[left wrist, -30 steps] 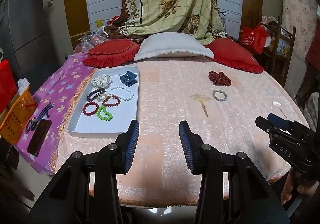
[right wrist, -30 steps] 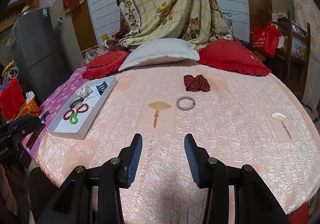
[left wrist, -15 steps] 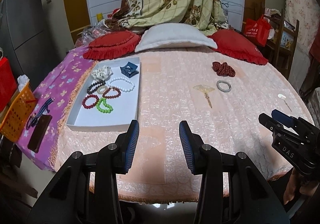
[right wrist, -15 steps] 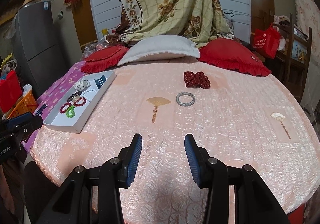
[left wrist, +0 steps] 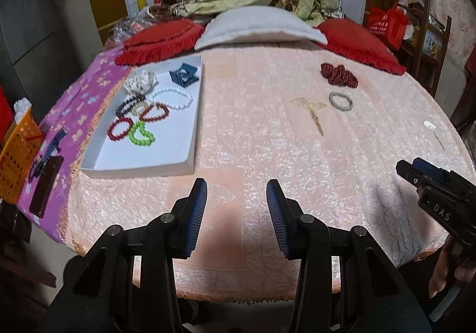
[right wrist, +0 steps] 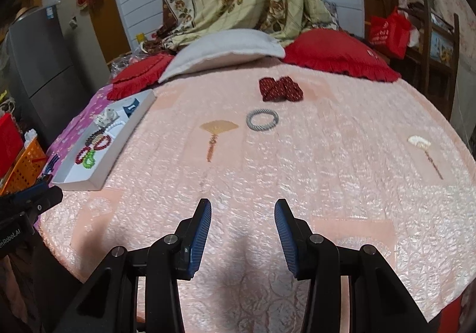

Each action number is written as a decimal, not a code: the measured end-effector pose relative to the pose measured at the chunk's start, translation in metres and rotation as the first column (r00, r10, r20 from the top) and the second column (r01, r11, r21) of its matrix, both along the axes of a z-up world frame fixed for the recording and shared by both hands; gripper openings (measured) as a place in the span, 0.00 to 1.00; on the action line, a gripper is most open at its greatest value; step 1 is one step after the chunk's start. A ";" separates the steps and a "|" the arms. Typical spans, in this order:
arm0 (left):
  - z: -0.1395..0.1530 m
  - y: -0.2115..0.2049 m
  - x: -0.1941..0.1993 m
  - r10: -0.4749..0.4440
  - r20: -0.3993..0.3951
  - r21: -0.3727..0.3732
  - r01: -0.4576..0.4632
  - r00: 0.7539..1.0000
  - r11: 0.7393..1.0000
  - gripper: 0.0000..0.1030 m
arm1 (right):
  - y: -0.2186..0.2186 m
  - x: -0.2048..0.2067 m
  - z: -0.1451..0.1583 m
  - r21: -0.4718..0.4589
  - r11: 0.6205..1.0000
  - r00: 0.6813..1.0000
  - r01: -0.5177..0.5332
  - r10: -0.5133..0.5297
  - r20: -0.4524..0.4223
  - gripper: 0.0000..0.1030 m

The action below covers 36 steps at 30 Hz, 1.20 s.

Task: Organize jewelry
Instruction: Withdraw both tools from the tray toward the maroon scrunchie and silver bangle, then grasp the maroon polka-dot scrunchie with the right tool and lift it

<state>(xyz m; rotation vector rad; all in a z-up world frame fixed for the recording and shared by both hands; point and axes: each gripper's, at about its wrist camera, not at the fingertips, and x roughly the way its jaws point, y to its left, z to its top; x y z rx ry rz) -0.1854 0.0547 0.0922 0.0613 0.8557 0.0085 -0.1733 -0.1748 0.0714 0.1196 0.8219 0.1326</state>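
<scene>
Left view: my left gripper (left wrist: 236, 187) has dipped toward the bedspread, jaws apart, empty; the white tray (left wrist: 136, 170) of bracelets sits nearer. Right view: right gripper (right wrist: 243, 208), also lower, released; grey bracelet (right wrist: 262, 120) lies loose ahead, likely next pickup.

Bracelets (left wrist: 148, 113) in tray (left wrist: 136, 168), bed's (left wrist: 267, 154) left

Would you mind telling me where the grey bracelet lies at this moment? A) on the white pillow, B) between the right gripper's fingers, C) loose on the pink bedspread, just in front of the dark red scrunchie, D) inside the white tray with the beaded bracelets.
C: the grey bracelet lies flat on the pink bedspread, in front of the dark red scrunchie, far from the white tray.
</scene>
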 end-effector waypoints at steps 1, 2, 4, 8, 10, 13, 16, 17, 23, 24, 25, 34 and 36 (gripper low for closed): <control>-0.004 0.000 0.003 0.001 -0.011 -0.003 -0.001 1.000 1.000 0.40 | -0.001 0.003 -0.002 -0.001 1.000 1.000 0.002 -0.002 -0.005 0.41; -0.010 0.001 0.006 0.001 -0.024 -0.007 -0.002 1.000 1.000 0.40 | -0.003 0.006 -0.004 -0.002 1.000 1.000 0.004 -0.004 -0.010 0.41; -0.016 0.003 0.010 0.004 -0.038 -0.013 -0.005 0.999 1.000 0.40 | -0.008 0.017 -0.008 0.003 1.000 1.000 0.008 -0.008 -0.025 0.41; -0.032 0.006 0.020 -0.002 -0.064 -0.036 -0.001 0.998 0.999 0.40 | -0.027 0.053 -0.009 0.026 0.999 0.998 0.039 -0.038 -0.044 0.41; -0.037 0.005 0.022 -0.011 -0.067 -0.045 0.008 0.998 0.999 0.40 | -0.034 0.074 -0.008 0.026 0.998 0.998 0.053 -0.052 -0.048 0.41; -0.045 0.004 0.028 -0.028 -0.074 -0.051 0.024 0.997 0.998 0.40 | -0.036 0.110 -0.007 -0.013 0.999 0.998 0.045 -0.046 -0.039 0.41; -0.052 0.003 0.035 -0.050 -0.082 -0.066 0.045 0.995 0.997 0.40 | -0.036 0.151 -0.009 -0.051 0.998 0.998 0.041 -0.043 -0.040 0.41; -0.054 0.003 0.037 -0.058 -0.082 -0.072 0.052 0.995 0.996 0.40 | -0.037 0.166 -0.010 -0.053 0.998 0.998 0.043 -0.045 -0.045 0.41; -0.063 0.004 0.049 -0.082 -0.082 -0.110 0.073 0.993 0.991 0.40 | -0.037 0.247 -0.019 -0.089 0.992 0.994 0.088 -0.093 -0.061 0.41; -0.063 0.004 0.052 -0.085 -0.082 -0.113 0.075 0.993 0.991 0.40 | -0.036 0.261 -0.020 -0.096 0.990 0.993 0.099 -0.106 -0.061 0.41; -0.064 0.005 0.054 -0.087 -0.083 -0.117 0.077 0.993 0.990 0.40 | -0.036 0.271 -0.022 -0.097 0.990 0.992 0.106 -0.113 -0.063 0.41; -0.056 -0.005 0.095 -0.144 -0.109 -0.156 0.127 0.984 0.980 0.40 | -0.050 0.311 -0.052 0.014 0.996 0.983 0.093 -0.089 -0.160 0.17; -0.054 -0.011 0.109 -0.168 -0.125 -0.195 0.141 0.978 0.971 0.40 | -0.057 0.300 -0.051 0.039 0.995 0.984 0.092 -0.085 -0.156 0.12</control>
